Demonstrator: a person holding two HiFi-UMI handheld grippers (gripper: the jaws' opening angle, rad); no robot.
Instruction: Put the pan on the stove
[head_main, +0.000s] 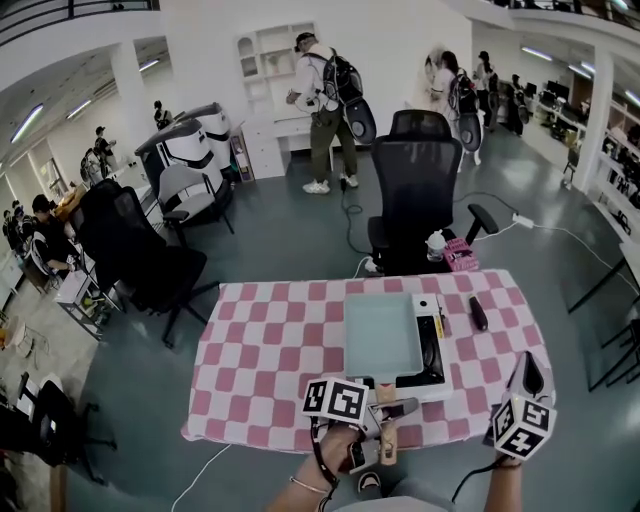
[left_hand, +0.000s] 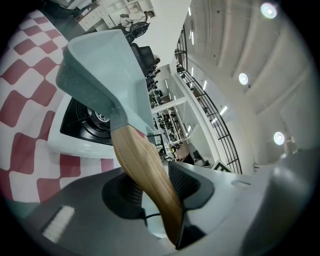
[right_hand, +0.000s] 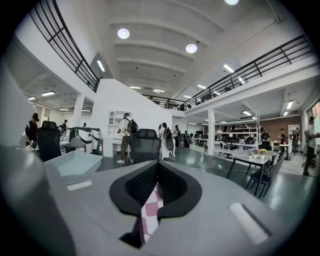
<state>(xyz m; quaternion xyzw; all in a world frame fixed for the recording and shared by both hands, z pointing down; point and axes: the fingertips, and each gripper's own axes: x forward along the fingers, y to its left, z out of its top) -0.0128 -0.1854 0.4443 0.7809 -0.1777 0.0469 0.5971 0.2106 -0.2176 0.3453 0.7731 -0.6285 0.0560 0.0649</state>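
Note:
A pale blue-green square pan (head_main: 382, 335) with a wooden handle (head_main: 387, 430) lies over the left part of the white stove (head_main: 430, 305) on the checkered table. The stove's black burner (head_main: 432, 352) shows beside the pan's right edge. My left gripper (head_main: 392, 410) is shut on the handle at the table's near edge. In the left gripper view the handle (left_hand: 145, 170) runs between the pads up to the pan (left_hand: 107, 65), with the burner (left_hand: 85, 122) below it. Whether the pan touches the stove I cannot tell. My right gripper (head_main: 528, 375) stands shut and empty at the near right corner, its pads (right_hand: 170, 182) meeting at the tips.
A black remote-like object (head_main: 478, 313) lies on the pink-and-white tablecloth (head_main: 270, 340) right of the stove. A black office chair (head_main: 415, 190) stands behind the table with a pink item (head_main: 460, 255) on its seat. People stand farther back in the room.

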